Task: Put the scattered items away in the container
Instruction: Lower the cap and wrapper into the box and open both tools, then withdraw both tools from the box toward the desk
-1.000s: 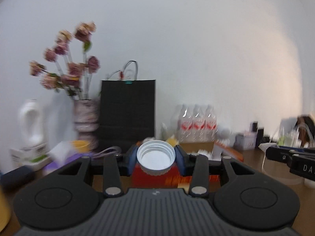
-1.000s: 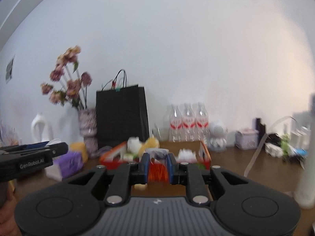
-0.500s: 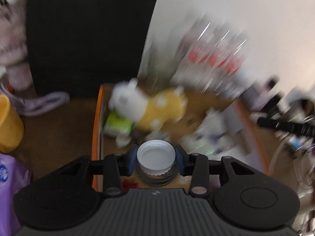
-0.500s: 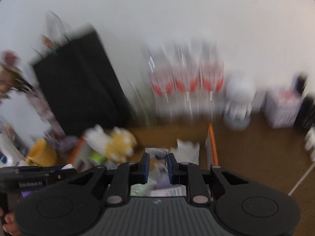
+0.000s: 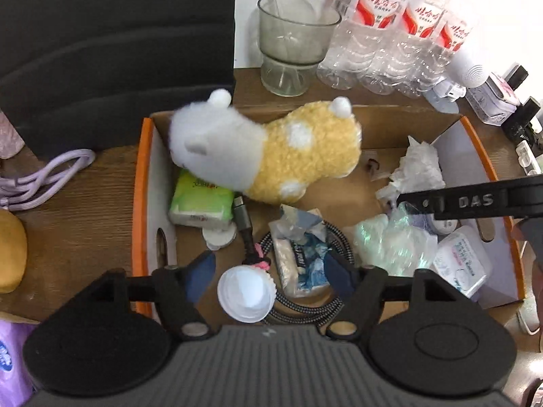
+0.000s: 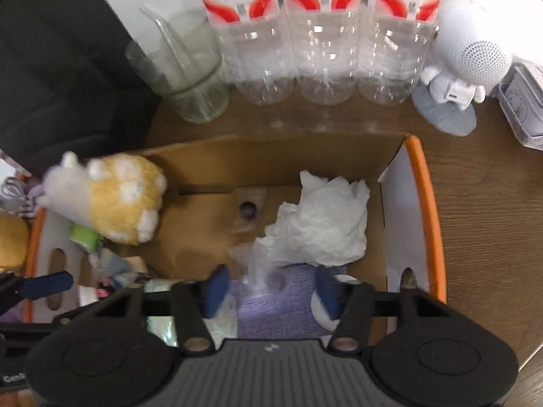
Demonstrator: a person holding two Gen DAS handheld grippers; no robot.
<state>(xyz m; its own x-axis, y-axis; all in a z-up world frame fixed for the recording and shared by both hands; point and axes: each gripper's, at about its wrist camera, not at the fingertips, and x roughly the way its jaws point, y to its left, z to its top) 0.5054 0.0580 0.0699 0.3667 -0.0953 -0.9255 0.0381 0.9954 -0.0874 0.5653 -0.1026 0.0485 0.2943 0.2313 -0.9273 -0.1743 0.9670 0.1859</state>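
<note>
A: What differs from a second ago?

B: Both cameras faced the wall then; now both look down into the cardboard box (image 5: 370, 118). The left claw (image 5: 268, 271) was clamped on the white cap (image 5: 245, 294); its jaws now stand wide apart, and the cap sits loose between them, over the braided cable (image 5: 339, 237) inside the box.

A: And the right claw (image 6: 268, 288)?

B: It gripped a small purple-and-clear item earlier. Now its jaws are spread, and the purple packet (image 6: 278, 305) lies below them in the box, next to the crumpled white tissue (image 6: 322, 217).

A: What is hard to make out?

B: The plush toy (image 5: 271, 156) is blurred at its white end and hides part of the green tissue pack (image 5: 200, 200). The left claw's body cuts off the cable coil, and whether the cap rests on the cable or is in mid-air I cannot tell. The bottles (image 6: 322, 34) on the worktop (image 6: 492, 220) are cropped at the top.
</note>
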